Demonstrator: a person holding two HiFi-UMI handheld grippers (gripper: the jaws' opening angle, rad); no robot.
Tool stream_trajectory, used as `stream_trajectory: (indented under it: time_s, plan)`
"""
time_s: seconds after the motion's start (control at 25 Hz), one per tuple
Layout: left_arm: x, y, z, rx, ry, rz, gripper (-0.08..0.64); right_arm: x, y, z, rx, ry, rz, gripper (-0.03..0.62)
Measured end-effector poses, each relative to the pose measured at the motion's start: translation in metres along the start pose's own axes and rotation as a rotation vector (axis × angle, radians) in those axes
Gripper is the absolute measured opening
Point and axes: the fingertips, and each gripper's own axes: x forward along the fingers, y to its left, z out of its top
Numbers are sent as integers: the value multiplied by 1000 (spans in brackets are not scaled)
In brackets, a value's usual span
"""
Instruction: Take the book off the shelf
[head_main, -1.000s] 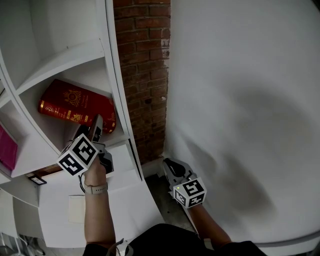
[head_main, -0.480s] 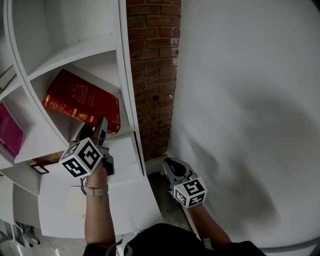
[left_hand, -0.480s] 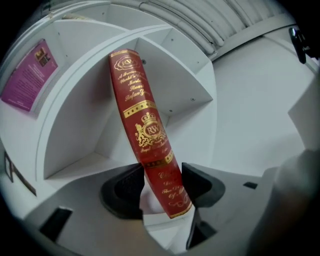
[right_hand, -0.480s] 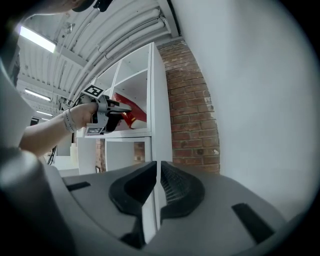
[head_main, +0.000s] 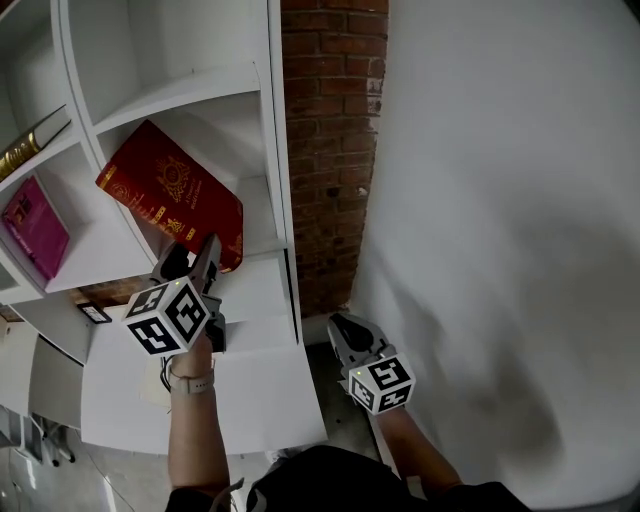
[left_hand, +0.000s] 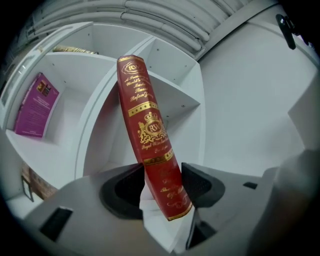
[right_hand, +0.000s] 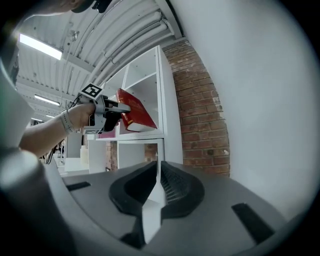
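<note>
The left claw (left_hand: 162, 182) is clamping its dark pads on the lower spine of the thick red book (left_hand: 147, 130). This glossy hardback with gold-stamped lettering is leaning toward 11 o'clock in a compartment of the smooth white shelf (head_main: 275, 150). At 4 o'clock from it, the right claw (right_hand: 157, 187) is hanging pressed closed and empty, near rough brick (head_main: 330, 150).
</note>
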Motion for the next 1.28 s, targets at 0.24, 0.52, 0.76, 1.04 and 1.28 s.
stream_trajectory:
  time_s: [0.24, 0.52, 0.76, 1.04, 1.28]
  plan:
    - [-19, 3, 2, 61, 9, 34, 236, 1, 10, 4, -3, -13, 43, 32]
    - [-10, 2, 11, 163, -10, 85, 321, -1, 11, 2, 2, -16, 42, 32]
    - [7, 8, 19, 124, -44, 103, 316, -3, 6, 3, 3, -18, 21, 32]
    - [12, 12, 18, 92, -53, 102, 284, -6, -1, 3, 12, -17, -5, 32]
    - [1, 10, 12, 93, -41, 95, 257, -10, 4, 2, 13, -11, 8, 32]
